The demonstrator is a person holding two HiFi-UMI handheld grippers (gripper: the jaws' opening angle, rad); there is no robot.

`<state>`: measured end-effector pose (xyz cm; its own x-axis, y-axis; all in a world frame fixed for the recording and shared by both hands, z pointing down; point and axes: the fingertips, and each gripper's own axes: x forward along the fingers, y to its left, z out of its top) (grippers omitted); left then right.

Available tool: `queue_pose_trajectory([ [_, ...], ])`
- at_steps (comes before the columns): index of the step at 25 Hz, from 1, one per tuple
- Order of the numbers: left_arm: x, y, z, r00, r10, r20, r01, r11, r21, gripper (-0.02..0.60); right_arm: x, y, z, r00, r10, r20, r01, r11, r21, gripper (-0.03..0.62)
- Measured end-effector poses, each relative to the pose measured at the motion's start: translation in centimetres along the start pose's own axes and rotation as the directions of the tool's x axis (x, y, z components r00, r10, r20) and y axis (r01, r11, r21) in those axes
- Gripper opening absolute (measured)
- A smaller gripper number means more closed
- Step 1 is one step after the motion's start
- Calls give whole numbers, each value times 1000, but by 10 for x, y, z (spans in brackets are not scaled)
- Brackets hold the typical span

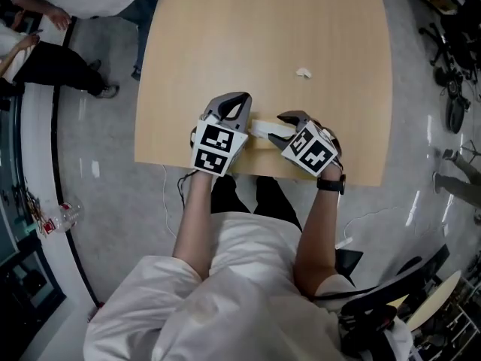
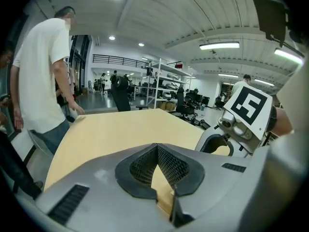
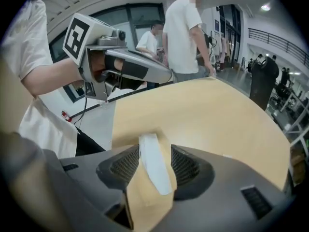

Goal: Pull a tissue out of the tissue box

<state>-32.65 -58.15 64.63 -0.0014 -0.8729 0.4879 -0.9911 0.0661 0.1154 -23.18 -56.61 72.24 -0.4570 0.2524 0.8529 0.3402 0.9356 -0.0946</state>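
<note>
pale wooden surface (image 1: 316, 21) is carrying the tan tissue box (image 3: 147, 197) at its 6 o'clock edge. right gripper (image 1: 288, 120) is straddling the box and its white tissue (image 3: 155, 166), jaws wide apart, not pinching. left gripper (image 1: 234, 105) is hovering closed and empty. next move, likely: pinching the tissue alone.

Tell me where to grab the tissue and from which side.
Best to grip the white tissue by the strip on top of the box, coming from above, jaws across its narrow width: it is thin and long, and the box likely hides the rest.
</note>
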Motion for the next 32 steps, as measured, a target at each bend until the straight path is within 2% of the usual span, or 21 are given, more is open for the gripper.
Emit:
queue_pose_trajectory([
  [4,-5,3,0,1000,-11,-17,11,1000,-10,-5,11,11,-2,996,41,-81,-42,999,-12,184],
  [11,-10,5,-12,1000,-9,-27,8,999,-31,-5,33,8,-13,985,-13,-174,6,999,-46,183],
  [15,-16,10,-11,1000,2,-22,-2,999,-38,-5,37,9,-17,974,-13,-227,0,998,-58,178],
  [17,-18,13,-9,1000,5,-18,-6,999,-41,-5,37,10,-19,967,-8,-255,-8,998,-62,122],
  [19,-19,17,-5,1000,7,-16,-8,999,-39,-5,37,8,-18,961,-10,-275,-10,997,-70,21],
  [21,-19,25,5,1000,17,-8,-17,1000,-24,-5,35,3,-11,959,-9,-284,-16,996,-86,6],
  [24,-22,34,35,999,32,44,-33,999,15,-5,23,-11,11,968,-39,-250,10,993,-116,6],
  [28,-41,33,90,989,34,145,-43,997,59,-5,-20,-31,60,986,-122,-117,106,985,-136,6],
  [32,-70,29,139,967,47,249,-74,992,100,-5,-72,-39,107,973,-232,18,232,958,-166,6],
])
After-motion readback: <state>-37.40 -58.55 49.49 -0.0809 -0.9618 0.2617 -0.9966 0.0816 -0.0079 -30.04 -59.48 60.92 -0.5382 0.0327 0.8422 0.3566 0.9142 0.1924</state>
